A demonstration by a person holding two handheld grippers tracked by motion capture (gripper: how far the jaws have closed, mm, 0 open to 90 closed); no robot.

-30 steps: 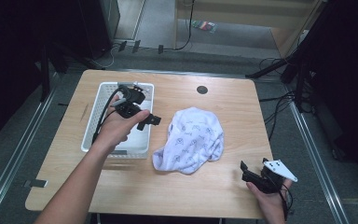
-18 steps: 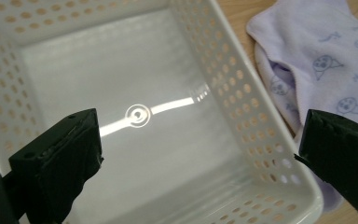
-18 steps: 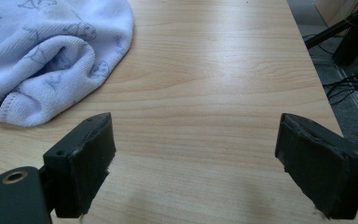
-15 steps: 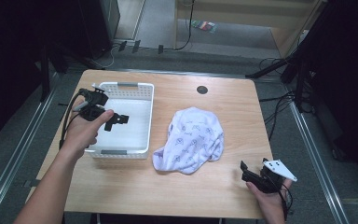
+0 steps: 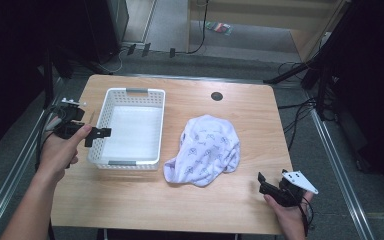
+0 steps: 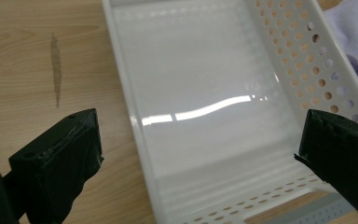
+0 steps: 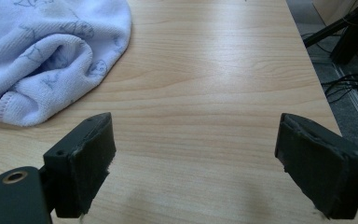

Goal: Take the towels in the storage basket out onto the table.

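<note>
The wooden table (image 5: 145, 200) spreads out under both my grippers. Ahead of my left gripper (image 5: 100, 133) sits the white basket (image 5: 111, 105), the biggest thing on it; the jaw tips hang at its near left wall, about halfway along its length. In the left gripper view I look down into the basket (image 6: 140, 140) between my two jaws: one jaw is over bare wood outside the wall, the other over the perforated far wall. Its smooth floor carries nothing but a streak of reflected light. The jaws stand wide apart and hold nothing.

Next in size is the pale lilac printed towel (image 5: 205, 150), lying crumpled on the table just beyond the basket's far side from my left gripper, near it but not touching as far as I can tell. A corner of it shows past the basket's holed wall in the left gripper view (image 6: 354, 37).

From my right gripper (image 5: 263, 184), held low at the table's near right corner, the towel lies ahead and to the left, well apart from the jaw tips. In the right gripper view its folded hem (image 7: 42, 70) sits beyond and left of my left-hand jaw, with bare wood between the jaws. These jaws too are spread wide with nothing in them.

A small dark round hole (image 5: 217, 96) marks the table far ahead.
</note>
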